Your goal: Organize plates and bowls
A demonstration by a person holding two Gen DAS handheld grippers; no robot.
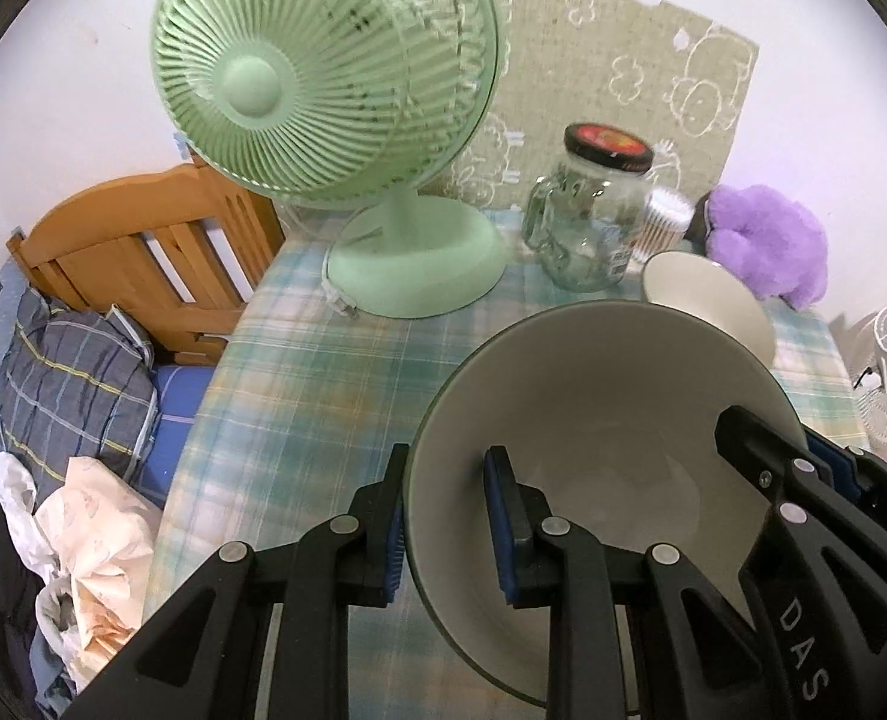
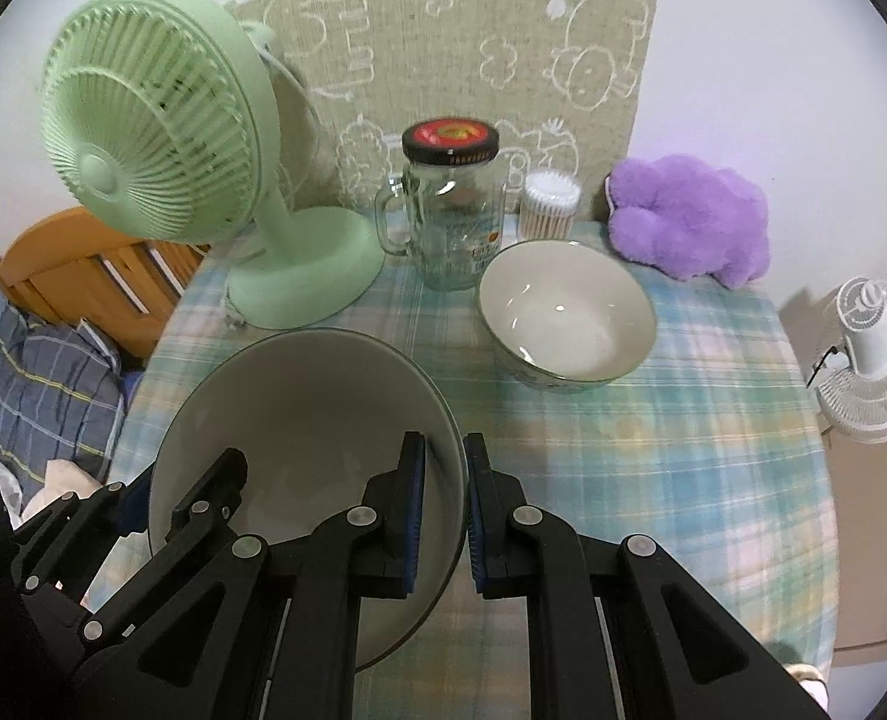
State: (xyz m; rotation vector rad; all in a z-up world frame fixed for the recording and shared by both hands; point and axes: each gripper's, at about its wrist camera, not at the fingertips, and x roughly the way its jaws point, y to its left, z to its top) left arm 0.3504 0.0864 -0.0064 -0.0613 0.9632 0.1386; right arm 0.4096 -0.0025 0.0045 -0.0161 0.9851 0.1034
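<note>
A large pale bowl (image 1: 611,396) with a dark rim hangs tilted above the plaid tablecloth (image 2: 653,450), held from both sides. My left gripper (image 1: 446,516) is shut on its left rim, one blue pad inside the bowl and one outside. My right gripper (image 2: 446,498) is shut on the opposite rim of the same large bowl (image 2: 299,408). Each gripper also shows in the other view: the right gripper (image 1: 791,444) and the left gripper (image 2: 173,480). A smaller white bowl (image 2: 563,312) stands upright on the cloth beyond, partly hidden in the left wrist view as the smaller bowl (image 1: 707,294).
A green desk fan (image 2: 161,138) stands at the back left, with a lidded glass jar mug (image 2: 449,210), a tub of cotton swabs (image 2: 551,204) and a purple plush (image 2: 689,216) along the wall. A wooden headboard (image 1: 143,240) and bedding lie off the left edge; a white fan (image 2: 869,354) stands to the right.
</note>
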